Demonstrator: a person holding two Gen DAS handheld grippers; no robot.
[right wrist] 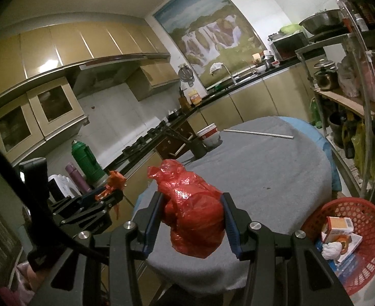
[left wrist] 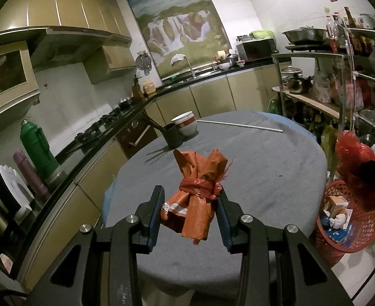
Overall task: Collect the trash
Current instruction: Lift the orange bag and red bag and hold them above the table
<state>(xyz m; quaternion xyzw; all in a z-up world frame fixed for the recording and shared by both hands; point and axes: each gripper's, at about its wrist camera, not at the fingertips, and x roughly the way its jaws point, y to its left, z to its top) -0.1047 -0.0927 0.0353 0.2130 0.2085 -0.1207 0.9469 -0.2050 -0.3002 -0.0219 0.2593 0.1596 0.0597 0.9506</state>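
At the far left of the left wrist view, four containers line the dark counter: a dark bottle, a white jug, one purple flask (left wrist: 29, 173) and one green thermos (left wrist: 38, 148). At the lower centre, the left gripper (left wrist: 190, 204) pinches one orange paper bundle (left wrist: 196, 199), tied round its middle with red plastic; both blue pads press its sides and it hangs above the grey-covered round table (left wrist: 264, 158). Beyond it, in the middle of the frame, stand one dark cup (left wrist: 173, 136) and one stack of bowls (left wrist: 186, 123), just beside each other, and to the right one thin white rod (left wrist: 241, 125) lies across the cloth. At the right edge one red mesh basket (left wrist: 350, 219) sits on the floor below the table's rim, holding a small carton, a crumpled white scrap and some flat packets, too jumbled to count.

In the right wrist view, the left gripper shows at the left edge, its orange bundle sticking up from the jaws. At the lower centre, the right gripper (right wrist: 192, 219) clamps one crumpled red plastic bag (right wrist: 195, 214) between its two pads, clear of the table. The same basket (right wrist: 366, 229) fills the lower right corner.
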